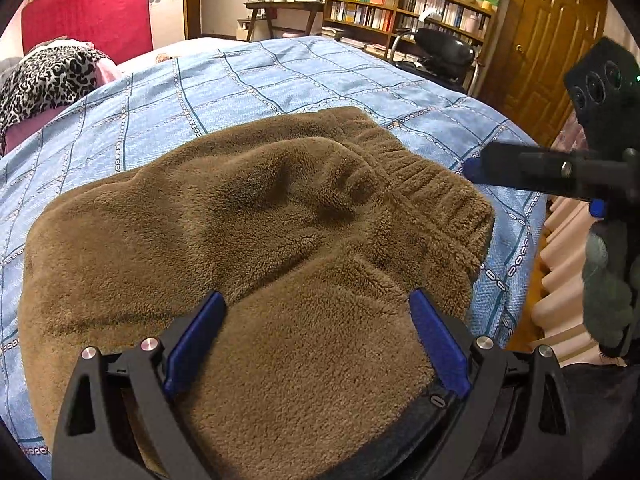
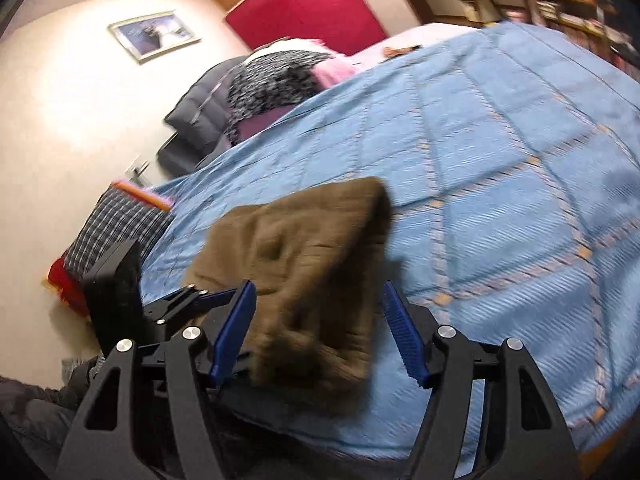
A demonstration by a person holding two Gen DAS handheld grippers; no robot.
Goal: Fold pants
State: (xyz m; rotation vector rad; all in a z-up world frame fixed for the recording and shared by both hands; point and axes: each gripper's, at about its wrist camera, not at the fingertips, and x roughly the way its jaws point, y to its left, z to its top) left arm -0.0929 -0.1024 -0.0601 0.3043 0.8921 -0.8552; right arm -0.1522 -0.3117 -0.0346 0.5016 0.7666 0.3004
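Brown fleece pants [image 1: 248, 240] lie folded on the bed [image 1: 280, 76]. We hold the left gripper [image 1: 316, 344] and right gripper [image 2: 320, 336] open, gripping nothing. We judge the waistband at 2 o'clock should be pressed flat next.

One pair of brown fleece pants [image 1: 248, 216] lies ahead of the two grippers: one left gripper [image 1: 316, 336] and one right gripper [image 2: 320, 324]. Beneath them spreads one blue bedspread [image 1: 280, 76], with one bookshelf [image 1: 408, 8] beyond.

Warm, even indoor light — the left wrist view sharp, the right wrist view motion-smeared, both bowed and dark-cornered at their fisheye edges.
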